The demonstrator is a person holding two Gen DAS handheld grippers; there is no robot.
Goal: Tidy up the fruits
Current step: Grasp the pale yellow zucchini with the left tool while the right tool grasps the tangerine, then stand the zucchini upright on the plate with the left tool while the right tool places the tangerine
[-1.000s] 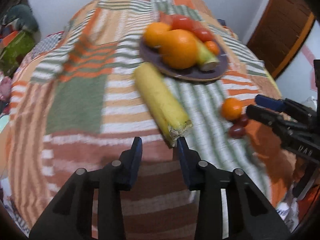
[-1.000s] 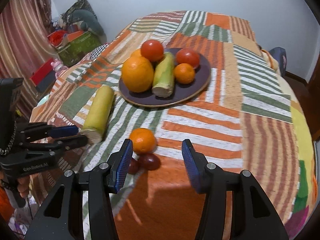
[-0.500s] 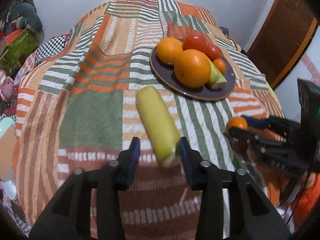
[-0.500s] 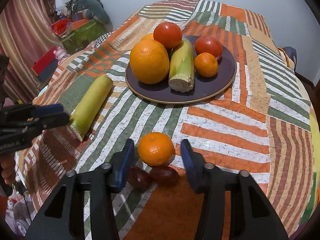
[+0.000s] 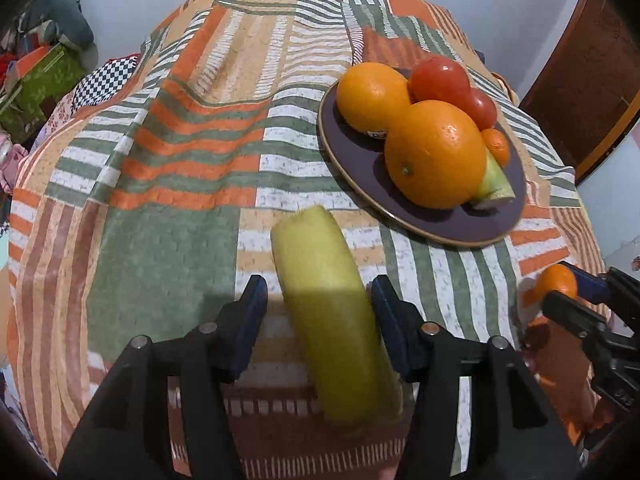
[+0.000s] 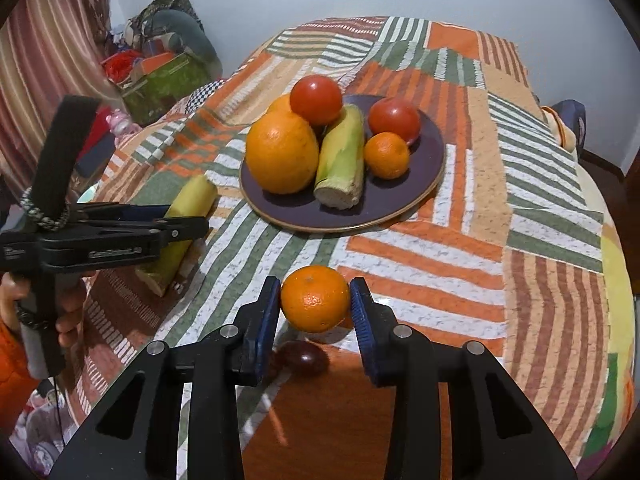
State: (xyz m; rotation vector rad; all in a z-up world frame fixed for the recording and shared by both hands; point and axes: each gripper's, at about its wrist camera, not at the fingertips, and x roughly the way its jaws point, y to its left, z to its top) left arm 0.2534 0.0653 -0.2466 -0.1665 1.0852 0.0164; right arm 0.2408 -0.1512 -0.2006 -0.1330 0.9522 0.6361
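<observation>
A dark purple plate [image 5: 348,152] [image 6: 424,184] holds two oranges, two tomatoes, a small mandarin and a corn cob. A long yellow-green corn cob [image 5: 328,304] [image 6: 180,220] lies on the patchwork cloth between the open fingers of my left gripper [image 5: 320,308] [image 6: 160,220], with a gap on the left side. My right gripper [image 6: 316,304] [image 5: 568,292] has its pads against both sides of a small mandarin [image 6: 315,298] [image 5: 556,282]. Two dark grapes [image 6: 304,356] lie just below it.
The table is round with a striped patchwork cloth [image 5: 160,160] falling over its edges. A green box and bags [image 6: 164,76] sit on the floor to the left. A wooden door [image 5: 580,72] stands at the right.
Both grippers have moved forward. The left gripper's fingers now straddle the corn cob's near end. The right gripper's fingers have closed onto the loose mandarin.
</observation>
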